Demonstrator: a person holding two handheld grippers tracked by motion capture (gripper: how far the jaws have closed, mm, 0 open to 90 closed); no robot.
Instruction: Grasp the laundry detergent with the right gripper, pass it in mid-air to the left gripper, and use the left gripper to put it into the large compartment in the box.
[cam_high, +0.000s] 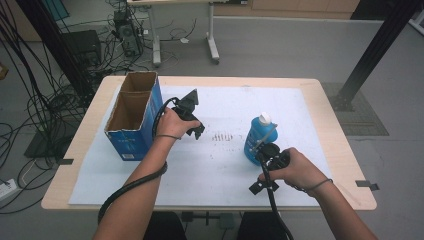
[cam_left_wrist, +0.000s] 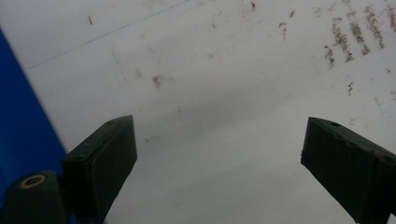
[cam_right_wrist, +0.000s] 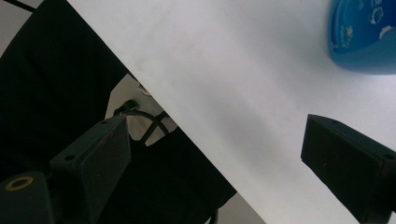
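Plainly, both left gripper and right gripper fingers are spread wide, holding nothing.

Glossy plastic bottle; matt cardboard box

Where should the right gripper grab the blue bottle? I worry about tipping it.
Grip the blue bottle across its body, below the white cap, coming level from the person's side. It stands upright, and the open right gripper is already beside it.

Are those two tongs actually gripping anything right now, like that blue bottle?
No. Both the left tongs and right tongs stand open with nothing between them. The blue bottle stands free on the white mat.
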